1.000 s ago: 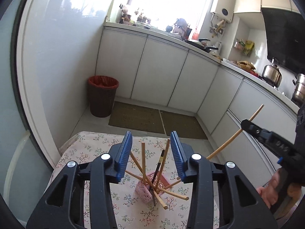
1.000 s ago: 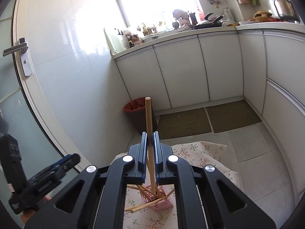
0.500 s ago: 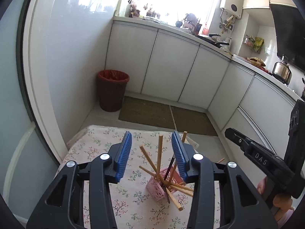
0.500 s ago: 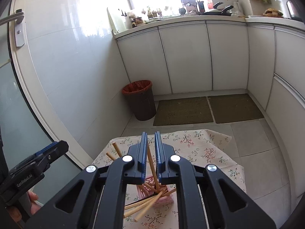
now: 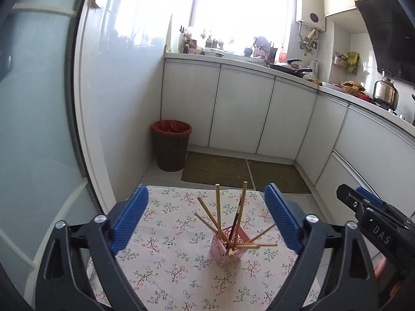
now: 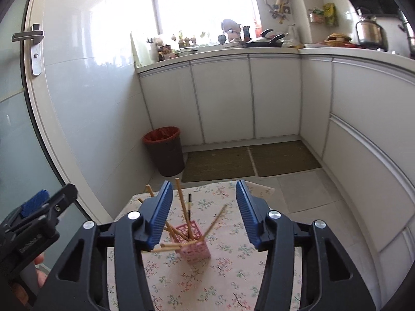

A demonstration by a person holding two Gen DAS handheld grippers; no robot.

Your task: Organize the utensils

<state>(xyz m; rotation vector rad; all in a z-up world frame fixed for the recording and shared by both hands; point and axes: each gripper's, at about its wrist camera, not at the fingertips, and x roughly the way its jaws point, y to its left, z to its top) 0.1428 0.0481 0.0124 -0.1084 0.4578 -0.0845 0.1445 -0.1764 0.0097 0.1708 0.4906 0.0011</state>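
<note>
1. Both claws stand spread wide and empty: the left gripper (image 5: 206,223) and right gripper (image 6: 205,213) hover above the pink holder (image 5: 228,245), touching nothing.
2. Chopsticks (image 5: 218,212) sit in the holder, fanned out at loose angles; one dark utensil (image 6: 189,207) stands among them.
3. No stray utensil shows on the floral tablecloth (image 5: 166,264), so loading looks finished, though the grippers hide part of the cloth.
4. Straightening may remain.
5. Open cloth surrounds the holder; the table's far edge drops to the floor.

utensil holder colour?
Pink, with a lattice wall: the utensil holder on the floral tablecloth. Clearest in the left wrist view.
</note>
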